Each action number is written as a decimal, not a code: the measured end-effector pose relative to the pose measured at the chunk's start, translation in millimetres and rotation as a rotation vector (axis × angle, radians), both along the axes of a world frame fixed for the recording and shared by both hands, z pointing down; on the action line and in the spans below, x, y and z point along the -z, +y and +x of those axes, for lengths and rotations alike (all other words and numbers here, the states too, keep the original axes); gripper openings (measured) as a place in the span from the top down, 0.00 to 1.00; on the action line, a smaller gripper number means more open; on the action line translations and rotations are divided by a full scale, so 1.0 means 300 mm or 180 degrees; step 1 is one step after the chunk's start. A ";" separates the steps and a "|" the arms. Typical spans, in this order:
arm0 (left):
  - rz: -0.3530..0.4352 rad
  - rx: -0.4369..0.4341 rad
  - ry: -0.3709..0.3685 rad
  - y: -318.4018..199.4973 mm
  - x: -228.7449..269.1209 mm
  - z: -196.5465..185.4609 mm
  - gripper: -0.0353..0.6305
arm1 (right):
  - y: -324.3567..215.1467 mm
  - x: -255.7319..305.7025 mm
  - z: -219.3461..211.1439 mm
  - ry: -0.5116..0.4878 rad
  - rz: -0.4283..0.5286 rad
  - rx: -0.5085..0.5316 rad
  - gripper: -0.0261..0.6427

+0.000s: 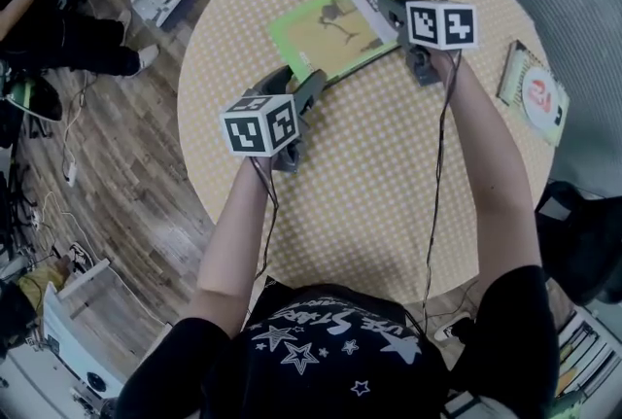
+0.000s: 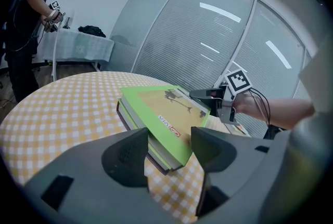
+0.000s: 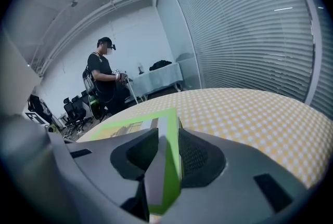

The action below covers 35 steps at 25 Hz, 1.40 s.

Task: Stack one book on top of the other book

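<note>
Round checked worktop [image 1: 389,174] in head view: green book [image 1: 326,33] far centre, second book [image 1: 530,87] well apart at right rim; left tongs [image 1: 296,80] at near corner, right tongs [image 1: 394,14] at right corner. Left gripper view: spread around corner, seemingly not pinching; risk of shoving instead of lifting. Right gripper view: clamped on book edge; corner-only hold, risk of sagging, swinging, slipping out.

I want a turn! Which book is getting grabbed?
The green book: the right gripper pinches its corner. The other book, with an orange circle on it, lies untouched off to the side.
</note>
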<state>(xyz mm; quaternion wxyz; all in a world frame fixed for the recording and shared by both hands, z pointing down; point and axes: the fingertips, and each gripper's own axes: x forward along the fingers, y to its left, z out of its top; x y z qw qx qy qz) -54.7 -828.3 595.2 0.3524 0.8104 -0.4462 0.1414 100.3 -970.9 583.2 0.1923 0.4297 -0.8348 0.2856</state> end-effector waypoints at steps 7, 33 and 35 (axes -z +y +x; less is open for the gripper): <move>0.0044 -0.0108 -0.0133 0.010 0.006 0.012 0.52 | 0.004 -0.013 -0.019 0.0565 0.0193 0.0155 0.77; 0.0842 -0.0055 0.0004 0.305 0.424 -0.110 0.62 | 0.505 0.460 -0.045 -0.0043 0.0818 -0.0378 0.72; 0.0896 -0.0076 0.0020 0.346 0.456 -0.118 0.67 | 0.570 0.501 -0.073 -0.0150 0.0859 -0.0390 0.72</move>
